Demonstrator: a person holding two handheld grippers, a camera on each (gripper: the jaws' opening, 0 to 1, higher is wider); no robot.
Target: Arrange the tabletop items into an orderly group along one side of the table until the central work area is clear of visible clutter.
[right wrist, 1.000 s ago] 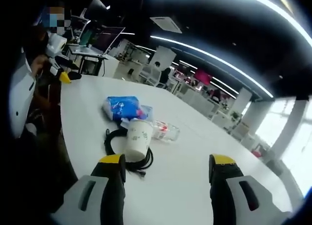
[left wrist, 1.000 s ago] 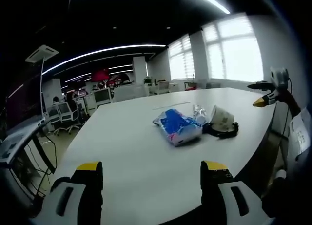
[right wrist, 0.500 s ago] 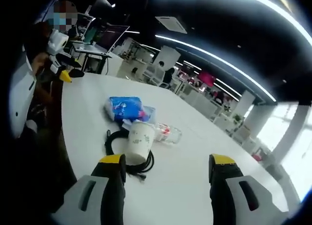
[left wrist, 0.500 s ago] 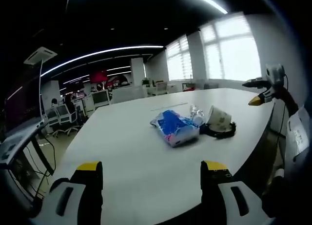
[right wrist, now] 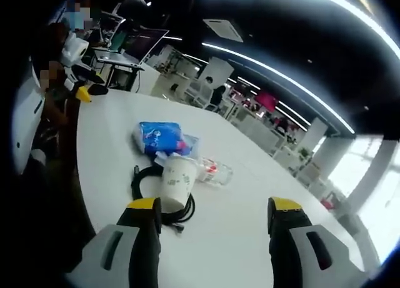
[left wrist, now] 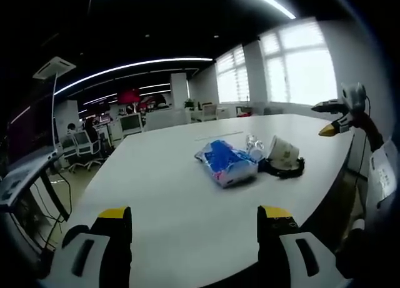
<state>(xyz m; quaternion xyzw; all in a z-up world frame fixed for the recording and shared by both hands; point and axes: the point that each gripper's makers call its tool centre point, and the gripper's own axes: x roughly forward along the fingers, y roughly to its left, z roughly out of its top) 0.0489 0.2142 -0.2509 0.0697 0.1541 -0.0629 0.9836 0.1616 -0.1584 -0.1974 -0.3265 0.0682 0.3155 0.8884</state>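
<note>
A blue and white soft packet (left wrist: pixel 226 162) (right wrist: pixel 159 138) lies on the white table (left wrist: pixel 169 194) (right wrist: pixel 244 225). Beside it a paper cup (left wrist: pixel 283 152) (right wrist: pixel 175 182) lies on its side on a coiled black cable (left wrist: pixel 284 170) (right wrist: pixel 145 187). A clear plastic bottle with a red label (right wrist: pixel 214 171) (left wrist: pixel 254 145) lies behind the cup. My left gripper (left wrist: pixel 194 214) is open over the near table edge, well short of the pile. My right gripper (right wrist: pixel 214 208) is open, just short of the cup. Each gripper shows small in the other's view: the right gripper (left wrist: pixel 337 120) and the left gripper (right wrist: pixel 81 88).
The table's near edge curves past both grippers, with wide bare surface around the pile. A person's sleeve (right wrist: pixel 28 122) (left wrist: pixel 382 175) stands at the table edge. Office desks, chairs and monitors (left wrist: pixel 94 141) lie beyond the table, and windows (left wrist: pixel 294 63) are at the back.
Only slight camera drift in both views. The pile on the table has not moved and both grippers stay open.
</note>
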